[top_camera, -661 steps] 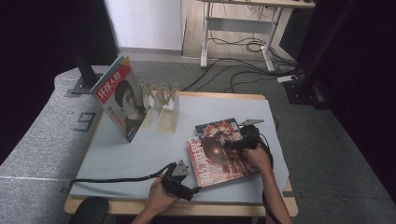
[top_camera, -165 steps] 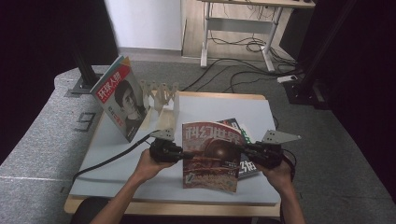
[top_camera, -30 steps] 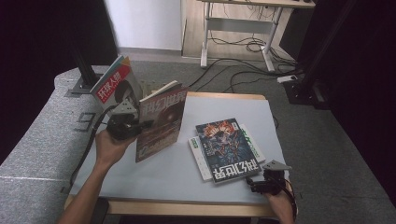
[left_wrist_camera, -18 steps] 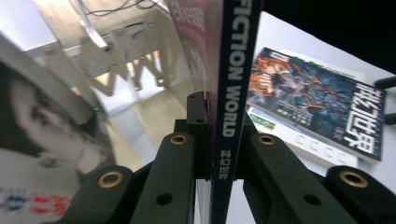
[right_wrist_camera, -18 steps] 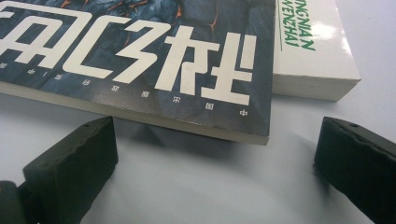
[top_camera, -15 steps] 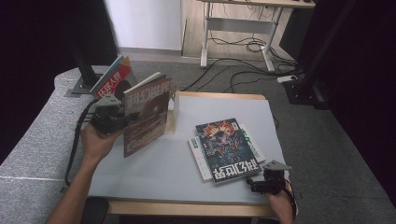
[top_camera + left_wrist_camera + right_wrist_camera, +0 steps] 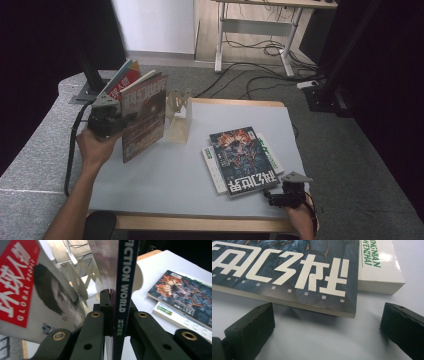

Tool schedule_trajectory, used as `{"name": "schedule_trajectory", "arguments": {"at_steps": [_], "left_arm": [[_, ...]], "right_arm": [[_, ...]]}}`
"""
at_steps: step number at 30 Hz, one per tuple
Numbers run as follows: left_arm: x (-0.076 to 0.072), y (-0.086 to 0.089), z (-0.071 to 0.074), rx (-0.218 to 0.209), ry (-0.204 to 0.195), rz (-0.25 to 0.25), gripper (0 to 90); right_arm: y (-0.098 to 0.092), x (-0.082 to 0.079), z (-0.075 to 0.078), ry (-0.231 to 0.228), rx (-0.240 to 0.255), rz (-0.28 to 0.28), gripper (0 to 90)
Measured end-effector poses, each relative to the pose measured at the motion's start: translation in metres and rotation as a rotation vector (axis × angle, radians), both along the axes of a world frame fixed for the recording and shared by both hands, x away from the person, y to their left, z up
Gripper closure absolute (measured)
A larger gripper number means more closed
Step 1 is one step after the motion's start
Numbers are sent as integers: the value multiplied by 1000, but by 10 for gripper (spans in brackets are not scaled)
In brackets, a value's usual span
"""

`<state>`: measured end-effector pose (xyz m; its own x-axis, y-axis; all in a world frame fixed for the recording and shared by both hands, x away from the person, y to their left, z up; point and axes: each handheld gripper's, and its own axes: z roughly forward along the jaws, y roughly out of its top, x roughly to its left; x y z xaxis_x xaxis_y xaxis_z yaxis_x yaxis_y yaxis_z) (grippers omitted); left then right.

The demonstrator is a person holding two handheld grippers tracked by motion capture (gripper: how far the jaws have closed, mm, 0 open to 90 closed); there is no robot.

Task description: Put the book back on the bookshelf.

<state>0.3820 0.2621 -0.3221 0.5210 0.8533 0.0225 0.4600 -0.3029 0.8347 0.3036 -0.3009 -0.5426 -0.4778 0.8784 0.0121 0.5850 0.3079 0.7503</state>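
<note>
Though high view hides it, left hand-held gripper (image 7: 115,322) clamps mag spine (image 7: 124,290).

I read "FICTION WORLD" and 科幻世界 on the spine of the magazine (image 7: 124,290) I'm holding. The red-covered magazine (image 7: 30,287) beside it says "GLOBAL PEOPLE". Near the table's front right corner, the white book (image 7: 379,265) under the dark magazine (image 7: 287,272) shows green letters "WENZHAI".
</note>
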Motion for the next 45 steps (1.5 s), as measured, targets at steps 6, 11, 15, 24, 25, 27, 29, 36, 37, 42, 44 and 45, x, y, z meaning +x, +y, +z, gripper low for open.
{"name": "schedule_trajectory", "arguments": {"at_steps": [6,11,15,24,25,27,29,36,37,42,44,45], "left_arm": [[4,5,-2,-9,0,25,842],[12,5,-4,-10,-5,53,841],[19,3,-8,-26,-16,73,842],[38,-10,-21,-37,-26,106,841],[38,-10,-21,-37,-26,106,841],[41,-13,-24,-45,-30,113,841],[44,-15,-26,-47,-35,121,841],[55,-22,-33,-56,-58,151,841],[55,-22,-33,-56,-58,151,841],[62,-29,-41,-70,-73,159,841],[64,-31,-44,-74,-79,162,841],[64,-31,-44,-74,-79,162,841]], "right_arm": [[0,0,0,0,1,0,0],[0,0,0,0,1,0,0],[0,0,0,-1,2,0,0],[0,0,0,-1,2,1,0],[0,0,0,-1,2,1,0],[0,0,0,-1,2,1,0],[0,0,0,-2,2,1,0],[0,0,0,-2,3,2,0],[0,0,0,-2,3,2,0],[0,0,0,-1,3,2,0],[0,0,0,-2,3,2,0],[0,0,0,-2,3,2,0]]}}
